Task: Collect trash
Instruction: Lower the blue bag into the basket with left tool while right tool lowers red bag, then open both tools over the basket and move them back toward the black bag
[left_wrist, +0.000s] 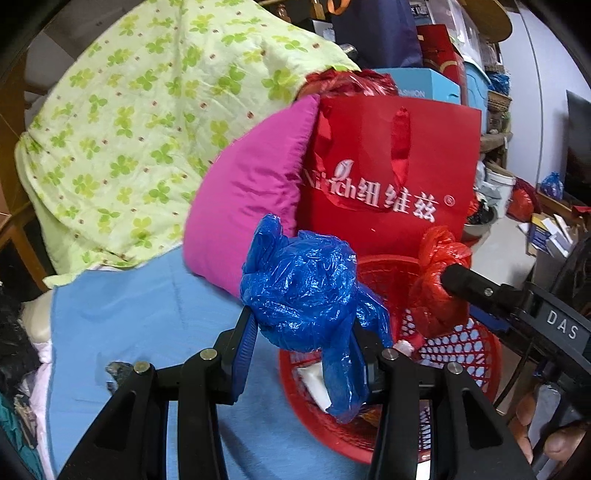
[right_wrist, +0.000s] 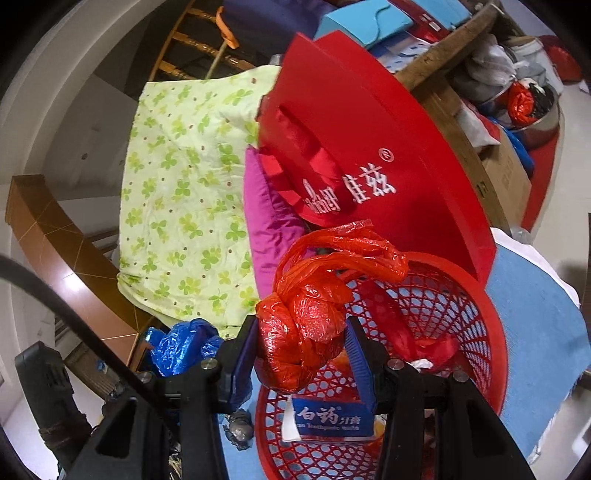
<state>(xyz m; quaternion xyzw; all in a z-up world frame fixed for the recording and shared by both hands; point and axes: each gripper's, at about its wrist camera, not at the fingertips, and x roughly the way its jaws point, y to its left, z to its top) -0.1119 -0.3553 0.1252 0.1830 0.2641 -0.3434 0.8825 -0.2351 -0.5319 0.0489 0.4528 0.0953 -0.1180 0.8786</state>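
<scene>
1. Blue plastic bag, crumpled, sits pinched between the left gripper fingers at lower centre, over the red basket rim.
2. Red plastic bag is clamped in the right gripper, above the basket.
3. Basket contents are mostly hidden; a toothpaste box shows.
</scene>
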